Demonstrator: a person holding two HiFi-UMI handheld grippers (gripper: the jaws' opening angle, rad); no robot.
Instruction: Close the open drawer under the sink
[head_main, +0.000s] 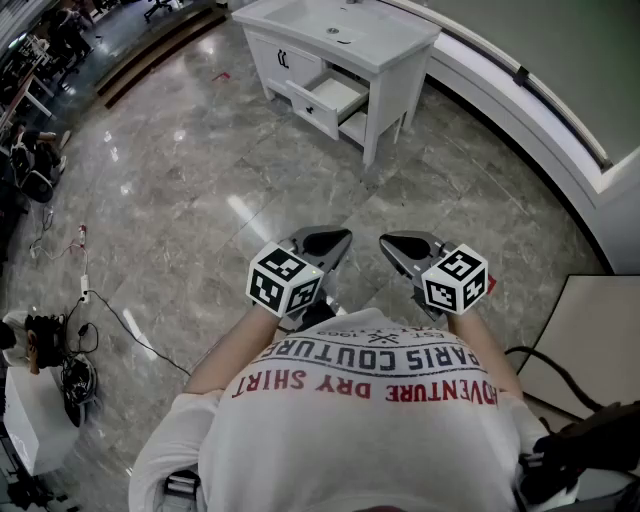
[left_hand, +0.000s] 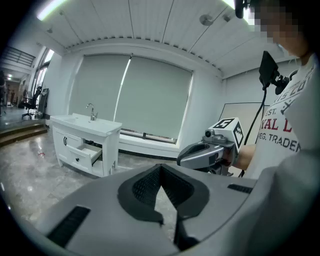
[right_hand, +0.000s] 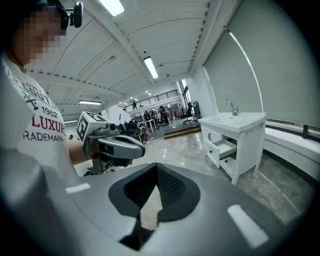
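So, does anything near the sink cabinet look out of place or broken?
Only the drawer under the sink: it stands pulled out of the white cabinet. Nothing looks spilled or damaged.

Glossy grey marble floor (head_main: 200, 180). White sink vanity (head_main: 395, 80) stands on it at the far side. Black cable (head_main: 120, 320) trails across it, left.

- Shirt (head_main: 370, 400), head view, upside down: "PARIS COUTURE" in grey, "ADVENTURE DRY SHIRT" in red.
- Shirt, right gripper view: "1962", "LUXUR", "RADEMARK", each cut off at the edge.
- Shirt, left gripper view: "EST.", "TRADEM", partly hidden.
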